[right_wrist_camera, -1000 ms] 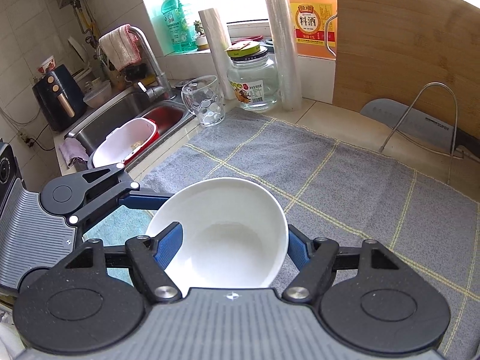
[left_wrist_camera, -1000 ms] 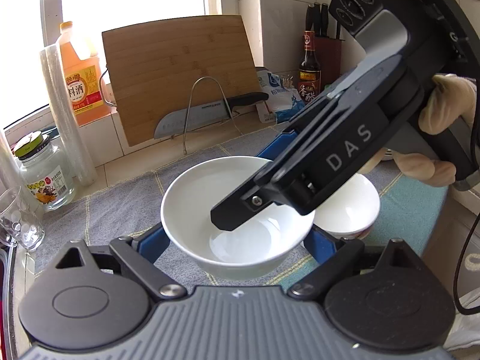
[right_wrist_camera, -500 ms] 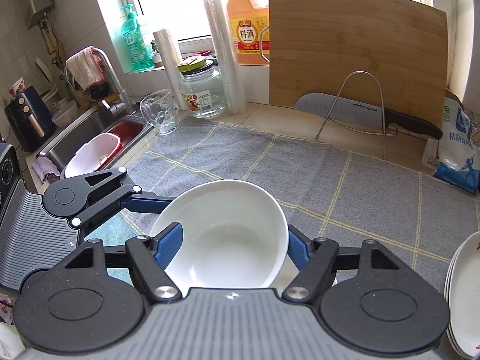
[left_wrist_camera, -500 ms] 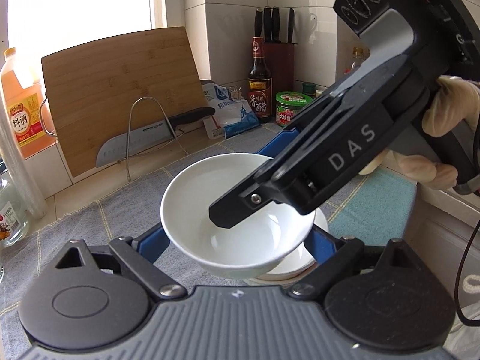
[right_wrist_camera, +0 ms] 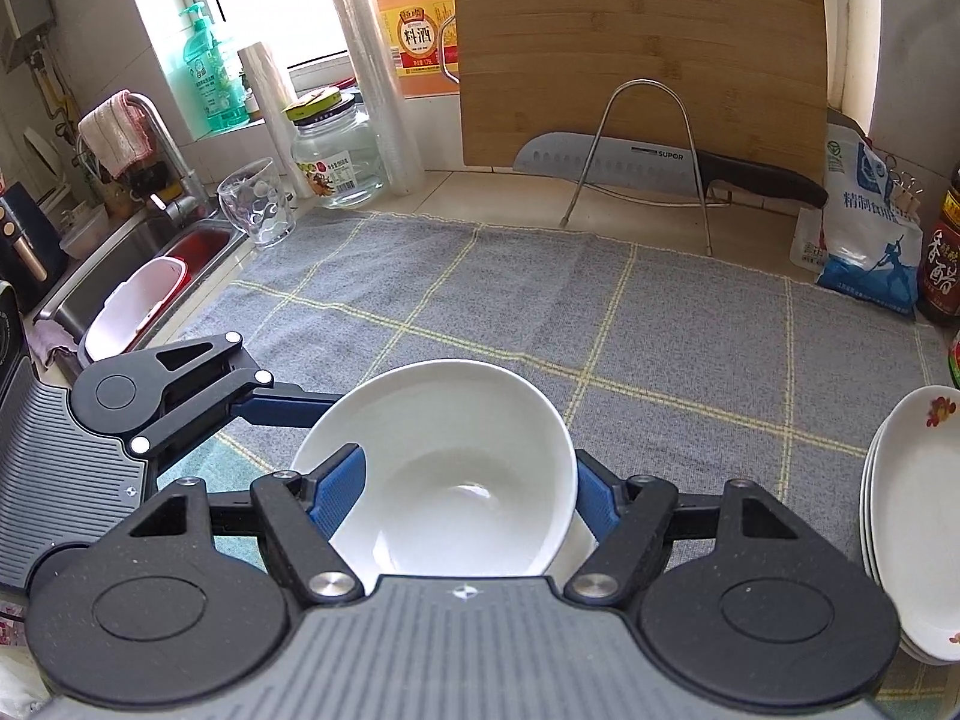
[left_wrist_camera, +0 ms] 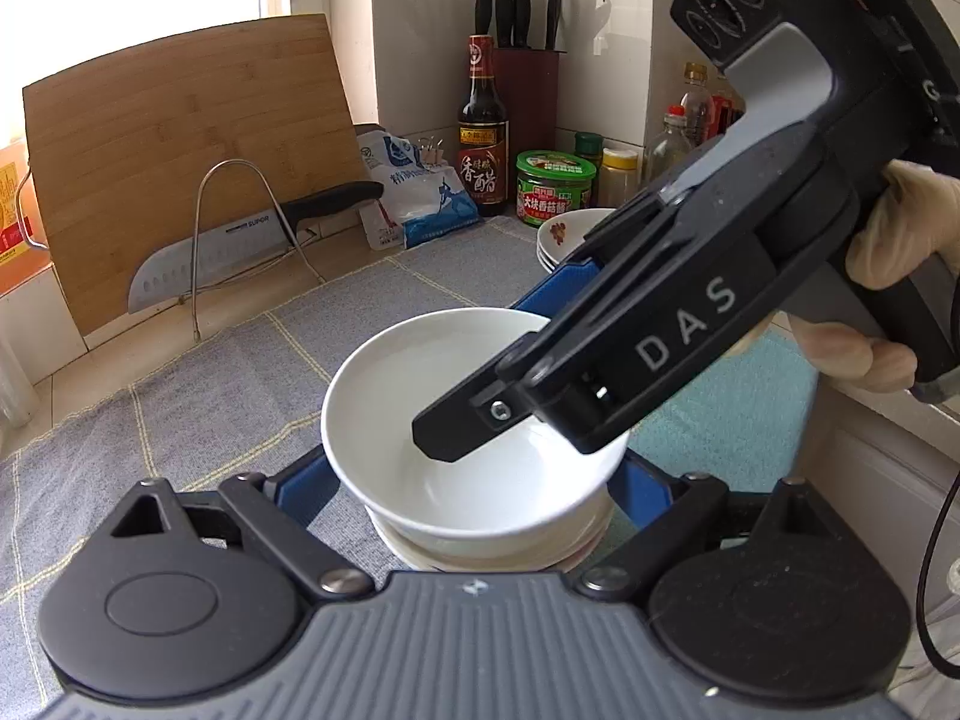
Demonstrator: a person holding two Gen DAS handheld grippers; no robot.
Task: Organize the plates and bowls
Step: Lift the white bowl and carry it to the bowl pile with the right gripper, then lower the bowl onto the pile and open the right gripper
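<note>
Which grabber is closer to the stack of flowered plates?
Right. The right gripper holds the white bowl on the side toward the plate stack; the left gripper holds its opposite side.

Both wrist cameras look down close over the same white bowl (left_wrist_camera: 474, 420) (right_wrist_camera: 456, 474), the left facing the corner knife block (left_wrist_camera: 528, 78), the right facing the window-side cutting board (right_wrist_camera: 642, 54).

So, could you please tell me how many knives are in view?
5: one knife lies at the wire rack by the cutting board; four handles stand in the knife block. More may be hidden.
</note>
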